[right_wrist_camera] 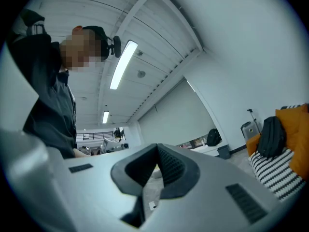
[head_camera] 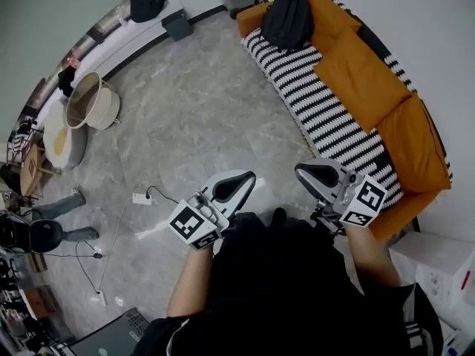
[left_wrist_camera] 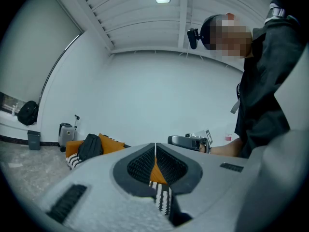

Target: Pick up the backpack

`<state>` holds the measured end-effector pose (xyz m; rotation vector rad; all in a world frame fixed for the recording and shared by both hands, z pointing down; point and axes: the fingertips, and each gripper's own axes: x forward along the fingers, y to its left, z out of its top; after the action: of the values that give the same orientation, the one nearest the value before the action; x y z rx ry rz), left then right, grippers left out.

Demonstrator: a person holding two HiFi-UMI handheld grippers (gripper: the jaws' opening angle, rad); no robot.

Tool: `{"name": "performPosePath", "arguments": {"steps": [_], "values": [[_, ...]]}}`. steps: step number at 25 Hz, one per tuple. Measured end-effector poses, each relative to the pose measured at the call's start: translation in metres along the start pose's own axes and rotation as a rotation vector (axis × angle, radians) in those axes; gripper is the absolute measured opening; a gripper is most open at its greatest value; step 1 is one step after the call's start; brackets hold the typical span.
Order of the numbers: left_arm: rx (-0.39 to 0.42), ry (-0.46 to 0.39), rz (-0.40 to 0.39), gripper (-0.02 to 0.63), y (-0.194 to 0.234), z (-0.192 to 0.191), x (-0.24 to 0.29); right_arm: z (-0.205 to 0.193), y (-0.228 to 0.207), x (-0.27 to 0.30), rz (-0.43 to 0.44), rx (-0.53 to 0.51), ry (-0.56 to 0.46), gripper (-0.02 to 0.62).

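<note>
Both tools are sitting fully closed and empty. The left gripper [head_camera: 239, 181] is showing its ribbed pads meeting along one thin seam in the left gripper view, and the right gripper [head_camera: 313, 173] is showing the same in the right gripper view. Each is being held out in front of the person, apart from the other. The black backpack [head_camera: 288, 19] is resting well away from both, at the far end of the orange sofa [head_camera: 364, 80], on the striped throw [head_camera: 312, 99]. It is standing on its base with its long axis roughly upright, its top leaning back against the back cushion.
</note>
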<state>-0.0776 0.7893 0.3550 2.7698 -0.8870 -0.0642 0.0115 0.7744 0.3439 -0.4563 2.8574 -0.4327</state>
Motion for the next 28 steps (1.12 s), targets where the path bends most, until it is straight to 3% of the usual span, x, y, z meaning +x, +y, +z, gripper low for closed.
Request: {"name": "performPosePath", "arguments": {"steps": [12,20,28], "values": [[-0.038,0.008,0.028,0.028,0.022,-0.011,-0.006,-0.010,-0.016,0.009,-0.005,0.051,0.015,0.026],[-0.087,-0.033,0.037,0.028,0.087,-0.012,0.006,-0.012,-0.054,0.018,-0.081,0.090,0.037,0.026],[-0.117,-0.069,0.016,0.028,0.167,0.009,0.039,0.018,-0.136,0.051,-0.154,0.034,0.095,0.026]]}}
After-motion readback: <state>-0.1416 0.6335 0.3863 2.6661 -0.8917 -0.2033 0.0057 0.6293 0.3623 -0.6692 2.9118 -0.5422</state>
